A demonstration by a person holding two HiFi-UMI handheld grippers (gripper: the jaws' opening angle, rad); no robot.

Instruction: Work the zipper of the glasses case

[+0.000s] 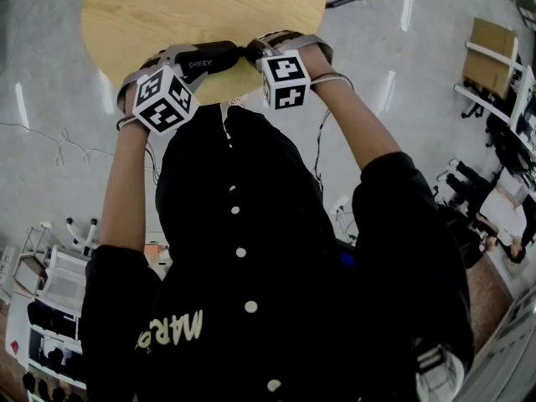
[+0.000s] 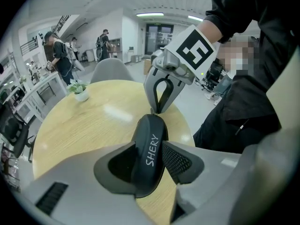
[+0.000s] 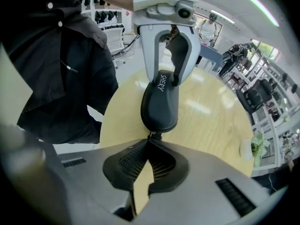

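The left gripper [image 2: 149,167] clamps the black glasses case [image 2: 152,135] over the wooden table's [image 2: 89,125] person-side edge, the right gripper's [image 2: 158,108] closed tips touching the case's far end.

The glasses case [image 2: 149,156] is matte black with white "SHERY" lettering. Its zipper pull [image 3: 151,136], at the case's six o'clock end in the right gripper view, is dark with a pale glint. The table [image 1: 167,15] is light yellow wood with fine grain. The left gripper [image 3: 166,83] and the right gripper [image 2: 157,110] are both pale grey, with black cross-hatched pads [image 2: 180,161]. Their marker cubes [image 1: 165,99] are white with black square patterns. The person's jacket [image 1: 251,249] is black with white buttons and pale yellow lettering at seven o'clock in the head view. The floor [image 1: 402,48] is glossy grey.
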